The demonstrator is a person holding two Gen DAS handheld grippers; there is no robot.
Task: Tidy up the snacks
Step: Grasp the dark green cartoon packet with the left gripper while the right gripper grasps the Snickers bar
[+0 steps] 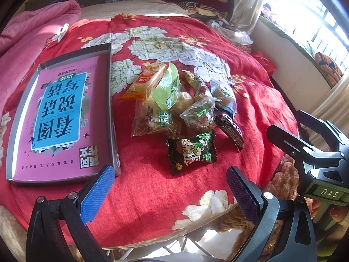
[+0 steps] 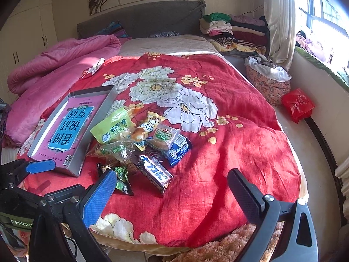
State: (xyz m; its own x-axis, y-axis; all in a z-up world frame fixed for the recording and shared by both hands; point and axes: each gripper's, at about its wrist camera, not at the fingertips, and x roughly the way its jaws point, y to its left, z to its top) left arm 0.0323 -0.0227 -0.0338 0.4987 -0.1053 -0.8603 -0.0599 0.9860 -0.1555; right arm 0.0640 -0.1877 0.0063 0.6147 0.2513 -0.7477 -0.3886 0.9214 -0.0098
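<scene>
A heap of wrapped snacks (image 1: 181,107) (image 2: 139,146) lies on the red flowered quilt (image 1: 152,192). It includes a light green packet (image 2: 112,125), an orange packet (image 1: 145,81), a dark chocolate bar (image 2: 153,173) and a dark packet with a cartoon figure (image 1: 192,151) nearest me. Left of the heap lies a grey tray-like box with a pink and blue printed bottom (image 1: 63,120) (image 2: 72,126). My left gripper (image 1: 170,194) hovers open just short of the cartoon packet. My right gripper (image 2: 172,193) is open over the quilt, right of the heap, with nothing between its fingers.
A pink duvet (image 2: 56,65) is bunched at the left. Folded clothes (image 2: 231,30) are stacked at the far right by the headboard. A red plastic bag (image 2: 297,104) and a patterned basket (image 2: 267,83) sit beside the bed under the window. A fluffy brown blanket (image 2: 218,249) hangs at the near edge.
</scene>
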